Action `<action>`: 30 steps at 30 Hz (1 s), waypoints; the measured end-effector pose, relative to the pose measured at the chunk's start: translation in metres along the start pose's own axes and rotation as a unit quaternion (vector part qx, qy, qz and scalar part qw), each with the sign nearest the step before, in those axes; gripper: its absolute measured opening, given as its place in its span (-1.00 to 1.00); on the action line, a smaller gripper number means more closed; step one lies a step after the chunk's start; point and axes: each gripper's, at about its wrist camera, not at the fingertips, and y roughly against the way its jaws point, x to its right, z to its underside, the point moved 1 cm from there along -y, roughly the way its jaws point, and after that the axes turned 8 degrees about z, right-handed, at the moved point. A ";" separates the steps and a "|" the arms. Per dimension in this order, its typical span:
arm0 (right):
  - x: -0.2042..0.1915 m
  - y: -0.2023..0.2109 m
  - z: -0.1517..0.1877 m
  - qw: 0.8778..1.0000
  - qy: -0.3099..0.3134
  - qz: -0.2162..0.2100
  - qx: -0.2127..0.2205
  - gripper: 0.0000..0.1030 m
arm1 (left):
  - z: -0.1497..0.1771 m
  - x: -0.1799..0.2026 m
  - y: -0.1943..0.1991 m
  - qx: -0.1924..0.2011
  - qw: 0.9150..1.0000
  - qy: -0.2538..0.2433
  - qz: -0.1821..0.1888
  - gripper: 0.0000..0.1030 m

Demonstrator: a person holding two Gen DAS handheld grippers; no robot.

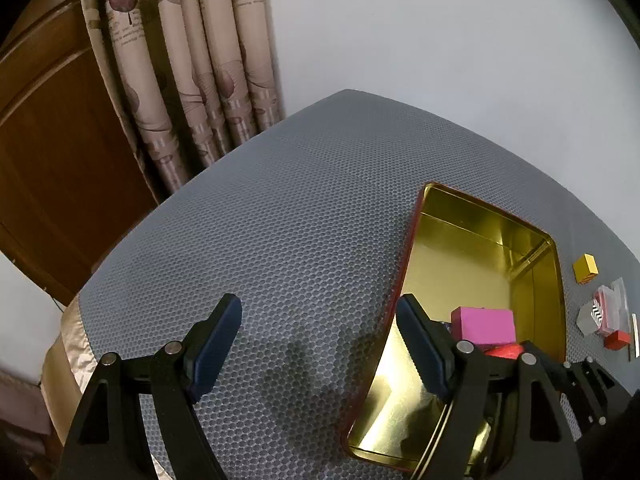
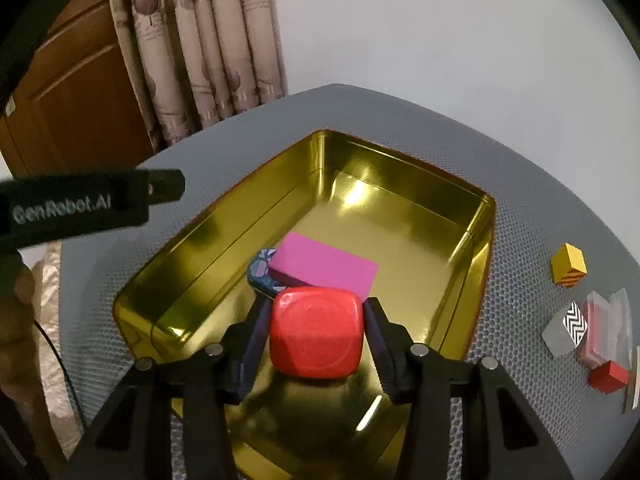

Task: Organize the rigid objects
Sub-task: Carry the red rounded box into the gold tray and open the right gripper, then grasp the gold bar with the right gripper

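A rounded red plastic cube (image 2: 316, 332) is seen between the dark-padded fingers of the right gripper (image 2: 316, 340), low over the near end of a gold-lined rectangular metal tin (image 2: 486, 216) that sits on a grey honeycomb-textured mat (image 1: 280, 220). The jaws stand just beside the cube's flanks; a sliver of gap appears at each side, so the cube is judged to be released rather than clamped, though whether it already rests on the tin floor cannot be told. Inside the tin, a flat magenta rectangular block (image 2: 324, 266) is laid partly over a small dark patterned oval case (image 2: 260, 270), both just beyond the cube.

The left gripper (image 1: 320, 344) is held wide open and empty over the mat, its right finger at the tin's rim.

To finish the placement cleanly, the fingers would best be spread clear of both flanks before being drawn straight up, so the cube is not dragged against the magenta block.

Still outside, to the right of the tin, a small yellow cube (image 2: 568, 265), a grey zigzag-patterned block (image 2: 566, 328), a clear plastic case (image 2: 608, 328) and a small red cube (image 2: 608, 376) are left on the mat.
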 end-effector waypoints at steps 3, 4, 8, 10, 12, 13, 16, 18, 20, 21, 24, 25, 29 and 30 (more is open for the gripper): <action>0.006 0.005 -0.002 1.000 -0.014 -0.010 0.005 0.02 | 0.000 0.002 -0.001 -0.003 1.000 -0.003 0.000 0.50; 0.009 0.009 -0.002 1.000 -0.018 -0.009 0.008 0.02 | 0.000 0.002 -0.001 -0.002 1.000 -0.003 0.000 0.50; 0.019 0.024 -0.002 0.999 -0.035 -0.007 0.021 0.03 | 0.001 0.005 0.001 0.003 1.000 -0.007 -0.003 0.52; 0.030 0.033 0.000 0.998 -0.048 -0.002 0.030 0.03 | 0.002 0.007 0.001 0.004 1.000 -0.010 -0.003 0.52; 0.041 0.039 0.001 0.998 -0.053 0.006 0.040 0.03 | 0.002 0.009 0.001 0.004 1.000 -0.013 -0.005 0.52; 0.050 0.043 0.003 0.997 -0.060 0.012 0.043 0.03 | 0.003 0.010 0.002 0.005 1.000 -0.015 -0.005 0.52; 0.080 0.052 0.010 0.995 -0.084 0.032 0.044 0.03 | 0.003 0.013 0.003 0.008 1.000 -0.023 -0.007 0.53; 0.102 0.057 0.018 0.993 -0.098 0.052 0.047 0.03 | 0.004 0.015 0.003 0.009 1.000 -0.027 -0.008 0.53; 0.128 0.063 0.028 0.990 -0.110 0.079 0.044 0.03 | 0.005 0.017 0.003 0.010 0.999 -0.030 -0.008 0.54; 0.141 0.065 0.035 0.988 -0.117 0.093 0.043 0.03 | 0.005 0.017 0.002 0.009 0.999 -0.031 -0.009 0.54; 0.188 0.073 0.056 0.979 -0.146 0.137 0.035 0.03 | 0.005 0.018 0.001 0.010 0.999 -0.032 -0.010 0.54; 0.199 0.075 0.063 0.977 -0.152 0.147 0.033 0.03 | 0.006 0.019 0.001 0.010 0.999 -0.033 -0.011 0.54; 0.247 0.076 0.085 0.965 -0.176 0.191 0.021 0.03 | 0.008 0.023 0.001 0.011 0.999 -0.040 -0.013 0.54; 0.259 0.074 0.090 0.963 -0.182 0.198 0.017 0.03 | 0.009 0.023 0.002 0.012 0.999 -0.040 -0.015 0.54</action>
